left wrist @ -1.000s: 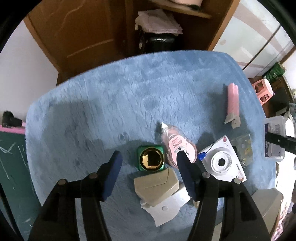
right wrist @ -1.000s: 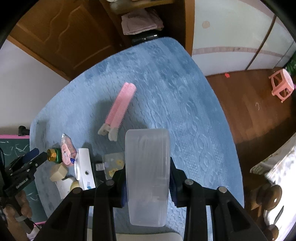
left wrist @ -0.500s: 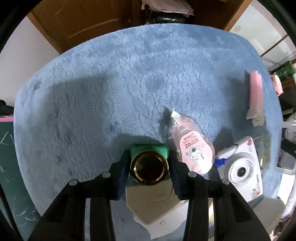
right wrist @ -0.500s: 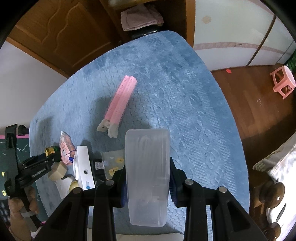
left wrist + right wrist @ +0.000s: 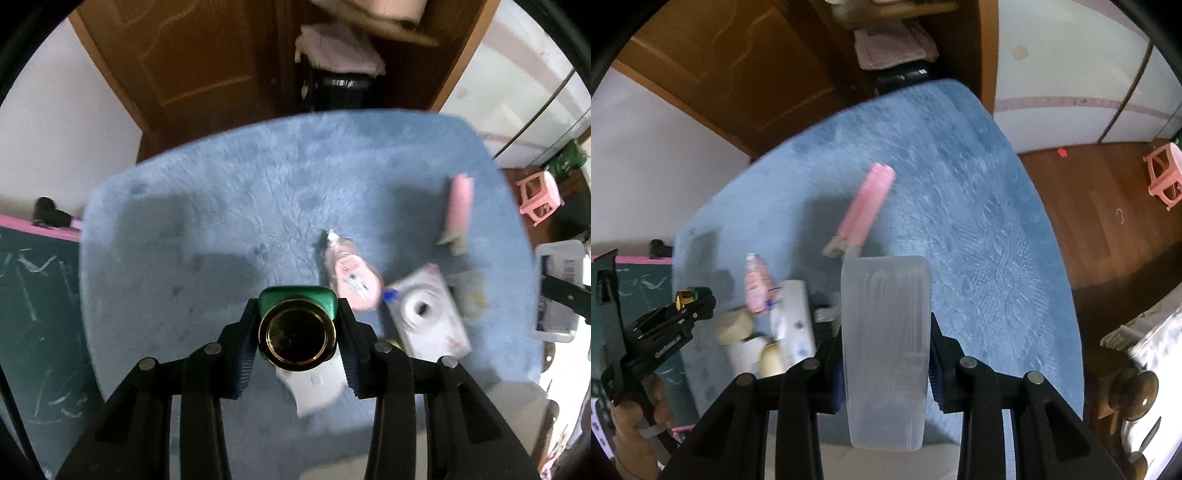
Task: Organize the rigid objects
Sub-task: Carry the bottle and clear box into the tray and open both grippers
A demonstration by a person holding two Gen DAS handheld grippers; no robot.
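Left gripper (image 5: 297, 329): pinching green bottle (image 5: 297, 314), raised off blue tabletop (image 5: 221, 229)
Right gripper (image 5: 885, 360): clamping clear box (image 5: 885, 350)

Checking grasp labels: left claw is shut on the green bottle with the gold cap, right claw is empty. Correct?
Not quite. The left claw is shut on the green bottle with the gold cap, but the right claw is not empty: the right wrist view shows it shut on a clear plastic box.

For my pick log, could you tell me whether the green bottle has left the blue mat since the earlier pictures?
Yes. The green bottle has risen off the blue mat, clamped in the left gripper.
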